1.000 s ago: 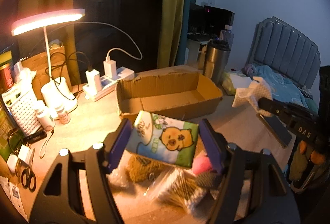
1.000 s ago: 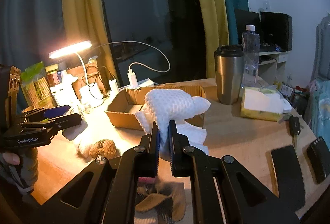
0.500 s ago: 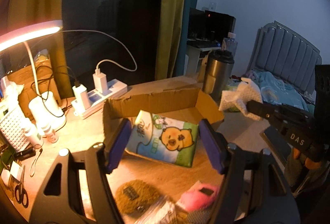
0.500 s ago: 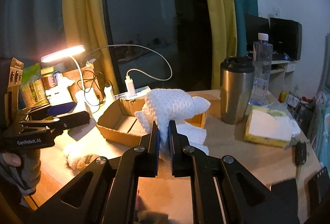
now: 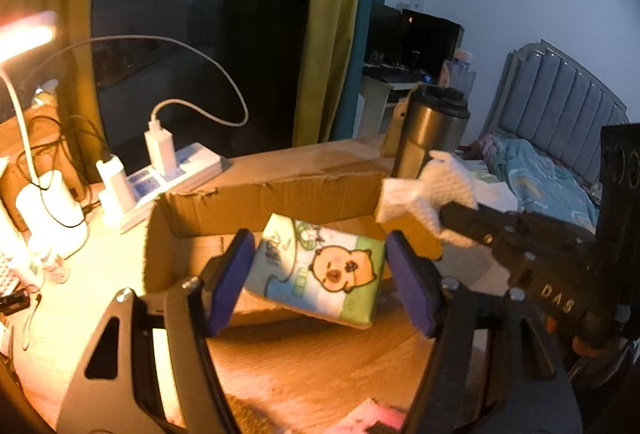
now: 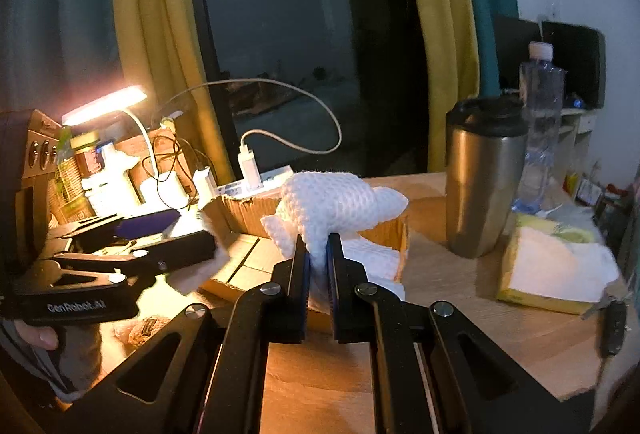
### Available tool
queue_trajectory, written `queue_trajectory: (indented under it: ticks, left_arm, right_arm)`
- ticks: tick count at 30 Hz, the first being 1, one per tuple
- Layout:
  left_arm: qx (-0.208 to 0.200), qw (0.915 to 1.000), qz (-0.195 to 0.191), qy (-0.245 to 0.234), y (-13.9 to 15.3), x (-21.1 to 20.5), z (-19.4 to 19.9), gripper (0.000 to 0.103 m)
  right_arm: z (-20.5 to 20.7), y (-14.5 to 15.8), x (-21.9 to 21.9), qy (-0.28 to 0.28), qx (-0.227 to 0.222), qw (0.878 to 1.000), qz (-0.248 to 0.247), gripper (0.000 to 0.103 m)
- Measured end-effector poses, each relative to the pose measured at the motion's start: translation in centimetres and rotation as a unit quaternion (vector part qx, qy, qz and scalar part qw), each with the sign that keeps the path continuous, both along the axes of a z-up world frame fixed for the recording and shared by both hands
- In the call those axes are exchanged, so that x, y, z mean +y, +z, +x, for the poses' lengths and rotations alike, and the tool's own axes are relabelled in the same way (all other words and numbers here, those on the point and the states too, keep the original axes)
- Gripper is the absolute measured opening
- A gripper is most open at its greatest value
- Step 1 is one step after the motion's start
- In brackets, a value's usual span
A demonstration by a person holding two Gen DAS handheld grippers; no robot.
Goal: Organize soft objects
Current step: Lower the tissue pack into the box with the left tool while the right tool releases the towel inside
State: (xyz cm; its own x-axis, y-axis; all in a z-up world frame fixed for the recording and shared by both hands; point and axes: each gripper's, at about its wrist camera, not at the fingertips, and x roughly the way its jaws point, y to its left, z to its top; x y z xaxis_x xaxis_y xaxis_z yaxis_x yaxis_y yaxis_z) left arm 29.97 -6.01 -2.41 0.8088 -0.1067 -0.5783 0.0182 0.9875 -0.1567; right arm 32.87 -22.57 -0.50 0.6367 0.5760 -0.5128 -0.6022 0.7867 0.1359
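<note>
My left gripper [image 5: 320, 274] is shut on a soft tissue pack [image 5: 320, 270] with a cartoon bear, held just above the near wall of the open cardboard box [image 5: 256, 200]. My right gripper [image 6: 318, 258] is shut on a white textured cloth [image 6: 340, 208] and holds it over the box's right end [image 6: 384, 234]. The cloth also shows in the left wrist view [image 5: 432, 194], right of the box. The left gripper shows in the right wrist view [image 6: 160, 238] at the box's left side.
A steel tumbler [image 6: 484, 174], a water bottle [image 6: 540, 122] and a yellow tissue pack [image 6: 556, 270] stand right of the box. A power strip with chargers [image 5: 160, 170] and a lit desk lamp [image 6: 104, 106] stand left. A brown fuzzy item [image 6: 144, 328] lies on the near table.
Both grippers have moved forward to the box with their loads. The tissue pack now hangs at the box's near wall, and the cloth has come over its right end.
</note>
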Motion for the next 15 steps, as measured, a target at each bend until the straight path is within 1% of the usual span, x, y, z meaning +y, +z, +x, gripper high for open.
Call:
queue_trajectory:
  ticks: [6,15]
  left_arm:
    - [0.018,0.9998,-0.006,-0.005,-1.8,-0.4,2.7,0.069]
    - [0.048,0.9987,-0.016,-0.007,-4.4,-0.7,5.4,0.069]
  right_arm:
    - [1.9,-1.5,0.8,0.009,0.020,1.000,0.000,0.009]
    - [4.4,-4.0,0.8,-0.003,0.066,0.998,-0.003,0.009]
